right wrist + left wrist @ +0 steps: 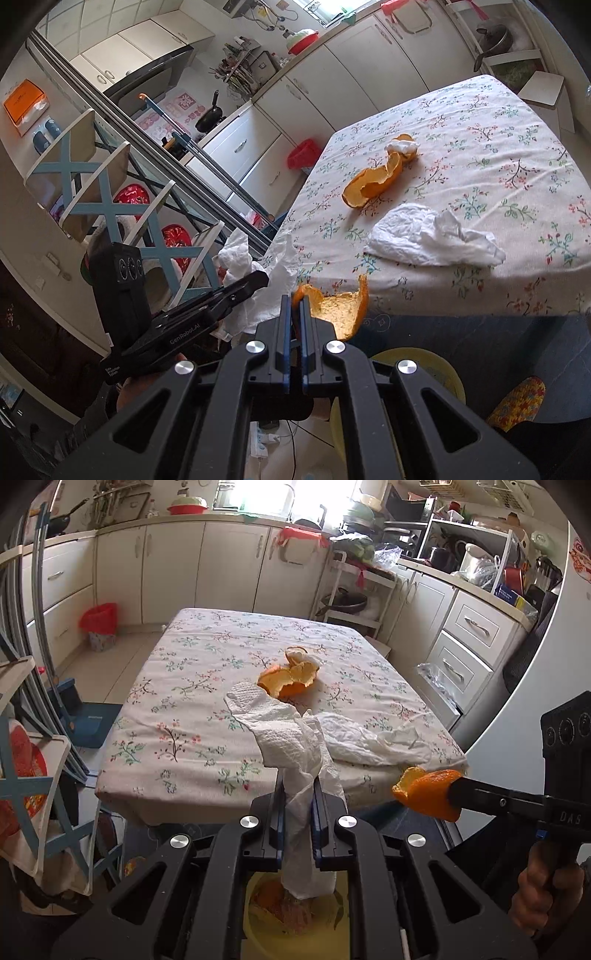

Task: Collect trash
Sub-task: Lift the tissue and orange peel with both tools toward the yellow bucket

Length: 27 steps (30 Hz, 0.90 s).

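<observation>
My left gripper (pixel 298 788) is shut on a white paper towel (pixel 291 738) that drapes over and hangs between its fingers, held off the near edge of the floral-cloth table (pixel 177 709). Below it stands a yellow bin (pixel 258 919) with scraps inside. My right gripper (pixel 294 301) is shut on a piece of orange peel (pixel 343 310), also off the table's near edge; it shows in the left wrist view as orange peel (pixel 428 794) at the right. More orange peel (pixel 288 677) (pixel 373 181) and a crumpled white tissue (pixel 373 744) (pixel 428 236) lie on the table.
White kitchen cabinets (pixel 166 565) run behind the table. A red-lined waste basket (pixel 100 626) stands on the floor at far left. A folding rack (pixel 110 206) stands to the left. The yellow bin (pixel 424 365) sits under my right gripper beside a patterned cushion (pixel 517 402).
</observation>
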Available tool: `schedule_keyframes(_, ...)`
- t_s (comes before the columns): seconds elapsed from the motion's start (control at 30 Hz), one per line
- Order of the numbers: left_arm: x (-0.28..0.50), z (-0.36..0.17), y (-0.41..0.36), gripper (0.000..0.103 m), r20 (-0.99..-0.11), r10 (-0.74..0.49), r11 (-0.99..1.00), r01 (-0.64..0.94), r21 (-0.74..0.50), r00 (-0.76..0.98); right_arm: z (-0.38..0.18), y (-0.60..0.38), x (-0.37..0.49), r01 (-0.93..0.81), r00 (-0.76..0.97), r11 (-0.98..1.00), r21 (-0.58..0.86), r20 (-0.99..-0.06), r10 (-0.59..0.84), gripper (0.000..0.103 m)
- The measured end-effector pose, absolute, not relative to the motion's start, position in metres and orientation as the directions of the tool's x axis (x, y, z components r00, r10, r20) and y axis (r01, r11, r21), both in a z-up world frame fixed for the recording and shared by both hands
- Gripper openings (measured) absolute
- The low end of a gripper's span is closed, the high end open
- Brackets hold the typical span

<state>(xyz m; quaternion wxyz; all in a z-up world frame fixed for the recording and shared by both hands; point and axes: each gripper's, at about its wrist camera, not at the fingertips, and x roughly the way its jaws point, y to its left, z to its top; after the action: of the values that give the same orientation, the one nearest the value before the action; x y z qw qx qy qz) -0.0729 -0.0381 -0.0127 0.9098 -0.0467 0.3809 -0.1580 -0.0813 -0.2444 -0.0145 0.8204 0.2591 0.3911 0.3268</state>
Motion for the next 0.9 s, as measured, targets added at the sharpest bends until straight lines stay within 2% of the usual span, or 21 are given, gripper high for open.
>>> schedule_keyframes(0.9, -0.100, -0.027, -0.051, 0.010, -0.711, -0.323, 0.943, 0.279, -0.183, 0.625, -0.028, -0.239, -0.112, -0.317, 0.435, 0.645, 0.696, -0.497, 0.751, 0.005)
